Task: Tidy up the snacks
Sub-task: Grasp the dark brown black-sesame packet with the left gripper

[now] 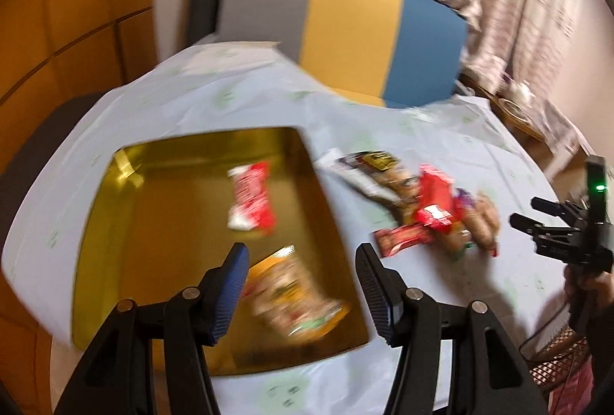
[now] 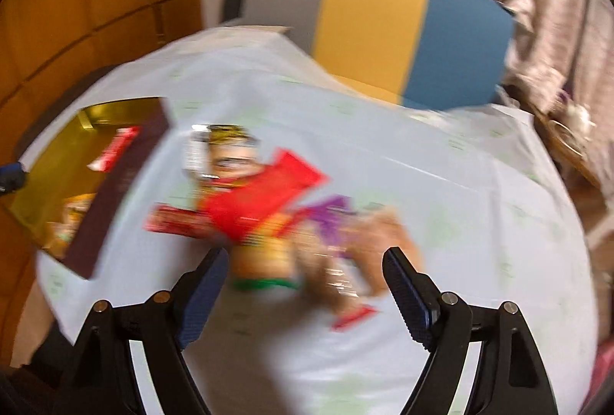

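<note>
- Left gripper [image 1: 301, 284]: jaws apart, nothing between the pads; it hangs over the near edge of the gold tray [image 1: 103, 207], with a blurred orange-and-white snack packet [image 1: 295, 300] lying in the tray just beyond its fingertips.
- At 11 o'clock from that gripper, a red-and-white packet [image 1: 251, 198] lies flat on the tray floor, apart from the first.
- Right gripper [image 2: 303, 284]: jaws wide and empty, poised over the near side of the unsorted snack pile [image 2: 276, 215] on the table [image 2: 441, 184], whose pale cloth bears faint green marks.
- Within the pile, at 12 o'clock from the right gripper, a bright red packet [image 2: 264, 196] lies on top; a purple wrapper [image 2: 334, 215] sits toward 1 o'clock, a long red bar [image 2: 176, 223] toward 10 o'clock, and a dark-and-yellow packet [image 2: 222, 150] at the far end.
- The tray lies at 9 to 10 o'clock of the pile, just beside it, as the right wrist view shows.
- Step in hand, as judged: picking the next snack from the pile. Single out one packet, probably the topmost red one, descend with one pad either side of its narrow width, and close only once no neighbour lies between the pads; overlapping wrappers are likely to drag along otherwise.
- Place it in bare tray floor, beside the packets there, not on them.
- Writing: motion blur leaves every label illegible; no brand can be read in either view.
- Beyond the table at 12 o'clock stands a grey, yellow and blue chair [image 1: 353, 31].
</note>
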The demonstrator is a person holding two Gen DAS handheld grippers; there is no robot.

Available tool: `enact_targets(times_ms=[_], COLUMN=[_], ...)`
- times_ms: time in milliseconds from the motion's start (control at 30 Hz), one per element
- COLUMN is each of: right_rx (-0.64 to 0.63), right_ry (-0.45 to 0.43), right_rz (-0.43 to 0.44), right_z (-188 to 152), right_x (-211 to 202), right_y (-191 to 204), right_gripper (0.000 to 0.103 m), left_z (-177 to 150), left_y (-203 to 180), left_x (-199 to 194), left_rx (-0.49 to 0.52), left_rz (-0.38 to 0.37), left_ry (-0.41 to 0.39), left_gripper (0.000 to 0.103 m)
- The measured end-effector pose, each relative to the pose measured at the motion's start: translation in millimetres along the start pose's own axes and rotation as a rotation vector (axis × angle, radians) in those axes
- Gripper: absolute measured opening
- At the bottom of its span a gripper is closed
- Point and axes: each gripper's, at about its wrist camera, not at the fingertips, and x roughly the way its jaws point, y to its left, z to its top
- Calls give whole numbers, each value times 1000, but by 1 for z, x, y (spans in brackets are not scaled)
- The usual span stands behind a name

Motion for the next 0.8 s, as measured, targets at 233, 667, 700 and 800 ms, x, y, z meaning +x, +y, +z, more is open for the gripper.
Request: enact_targets(times_ms=[233, 667, 700, 800], right_rx=[189, 225, 237, 258], right_ry=[24, -56, -60, -68], right_rz=[-80, -14, -11, -17], right_z=[-13, -6, -6, -5], right_x=[18, 6, 4, 1], right_y=[-68, -72, -74, -78], right_gripper=[83, 86, 86, 87], left_z=[51, 91, 93, 100], left_y=[-52, -77, -78, -78], left_x=[55, 165, 169, 176], left_rx=[45, -116, -112, -125], left_rz=[-51, -31, -26, -43], left_ry=[93, 294, 301, 337], left_gripper=[59, 58, 58, 58])
